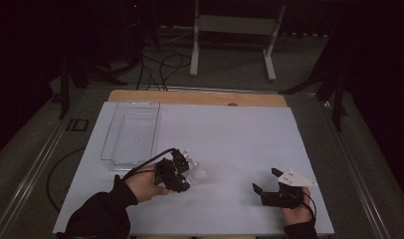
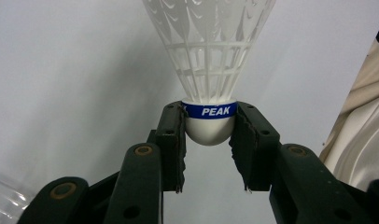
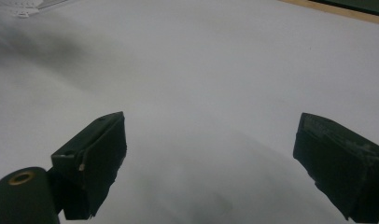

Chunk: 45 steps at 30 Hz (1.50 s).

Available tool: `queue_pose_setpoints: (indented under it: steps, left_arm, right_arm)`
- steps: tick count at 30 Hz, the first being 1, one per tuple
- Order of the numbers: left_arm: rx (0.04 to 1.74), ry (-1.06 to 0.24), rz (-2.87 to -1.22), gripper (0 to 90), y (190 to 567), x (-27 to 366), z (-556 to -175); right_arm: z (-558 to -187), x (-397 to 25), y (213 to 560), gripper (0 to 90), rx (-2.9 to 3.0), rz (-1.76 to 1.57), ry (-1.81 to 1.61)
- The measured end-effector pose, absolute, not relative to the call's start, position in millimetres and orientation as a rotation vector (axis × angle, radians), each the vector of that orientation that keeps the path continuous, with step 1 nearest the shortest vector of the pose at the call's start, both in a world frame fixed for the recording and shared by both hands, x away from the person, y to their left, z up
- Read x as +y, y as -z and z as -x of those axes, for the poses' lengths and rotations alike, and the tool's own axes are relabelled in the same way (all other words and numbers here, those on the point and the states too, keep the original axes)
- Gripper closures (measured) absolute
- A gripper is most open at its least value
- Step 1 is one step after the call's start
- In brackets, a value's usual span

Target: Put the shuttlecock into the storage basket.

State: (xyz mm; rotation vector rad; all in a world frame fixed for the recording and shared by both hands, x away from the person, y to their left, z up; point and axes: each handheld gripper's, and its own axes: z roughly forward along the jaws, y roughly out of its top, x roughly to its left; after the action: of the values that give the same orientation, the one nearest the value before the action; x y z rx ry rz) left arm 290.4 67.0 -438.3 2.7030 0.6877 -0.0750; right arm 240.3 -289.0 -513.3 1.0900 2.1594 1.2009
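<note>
Left gripper (image 2: pixel 208 140) pinches a white plastic shuttlecock (image 2: pixel 208 70) by its rounded base, fingers (image 2: pixel 171 140) pressed on either side at the blue band, skirt pointing away from the camera. In the high view the left gripper (image 1: pixel 182 172) sits near the front-left of the pale surface (image 1: pixel 240 134), just short of a clear tray (image 1: pixel 133 132); the shuttlecock (image 1: pixel 195 173) shows as a faint white shape at its tip. Right gripper (image 1: pixel 263 185) rests at the front-right, fingers (image 3: pixel 96 158) spread wide, nothing between them. Judgement: the shuttlecock is very light, its lattice skirt thin and easily crushed, its base smooth and round, so prone to slipping. The base is the sound place to grip; light pressure should do.
</note>
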Motion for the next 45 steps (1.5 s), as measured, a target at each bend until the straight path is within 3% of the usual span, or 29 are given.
queue_pose_setpoints:
  steps: [11,45]
  left_arm:
    - [0.658,0.092,-2.703,66.1,428.6,74.3,-290.6]
    - [0.703,-0.029,-2.618,66.2,362.2,118.1,-305.7]
  right_arm:
    - [-239.9,-288.8,512.8,9.3,2.157,-1.091,-1.199]
    - [-239.5,-288.7,512.5,9.3,2.151,-1.088,-1.203]
